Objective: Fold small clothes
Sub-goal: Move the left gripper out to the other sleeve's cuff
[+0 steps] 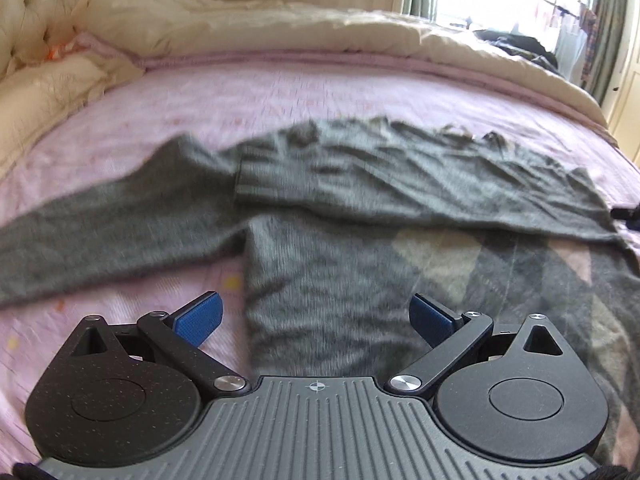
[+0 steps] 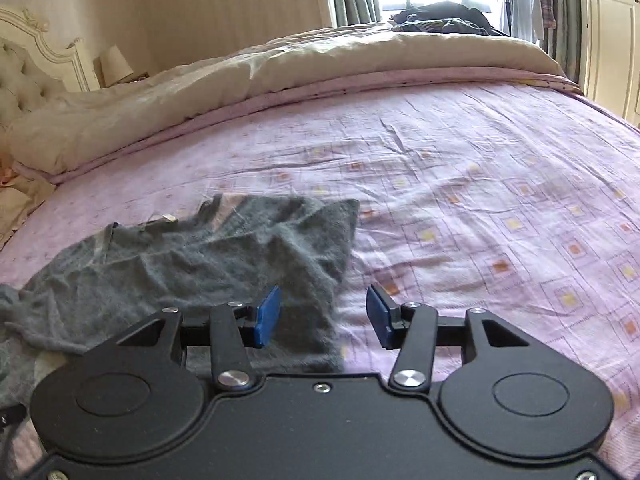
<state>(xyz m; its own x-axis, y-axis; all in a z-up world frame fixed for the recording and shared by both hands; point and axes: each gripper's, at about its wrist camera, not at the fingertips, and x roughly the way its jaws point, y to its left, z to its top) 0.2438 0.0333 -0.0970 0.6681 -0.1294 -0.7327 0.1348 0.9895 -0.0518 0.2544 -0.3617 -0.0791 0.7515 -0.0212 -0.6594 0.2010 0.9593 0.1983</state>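
Note:
A grey knitted sweater (image 1: pixel 320 248) lies flat on the pink bedsheet (image 1: pixel 260 96). One sleeve (image 1: pixel 400 180) is folded across its chest, with the ribbed cuff (image 1: pixel 256 176) near the middle. The other sleeve (image 1: pixel 100 240) stretches out to the left. My left gripper (image 1: pixel 316 320) hovers open above the sweater's body, with nothing between its blue pads (image 1: pixel 198 318). In the right wrist view the sweater's right edge (image 2: pixel 208 264) runs under my right gripper (image 2: pixel 324 316). Its jaws stand apart and grip nothing; cloth lies below the left pad (image 2: pixel 268 316).
A cream duvet (image 1: pixel 280 32) is bunched along the far side of the bed. A tufted headboard (image 1: pixel 28 12) stands at the left. Dark clothes (image 2: pixel 440 18) lie at the far end by the window. Bare patterned sheet (image 2: pixel 500 220) spreads to the right of the sweater.

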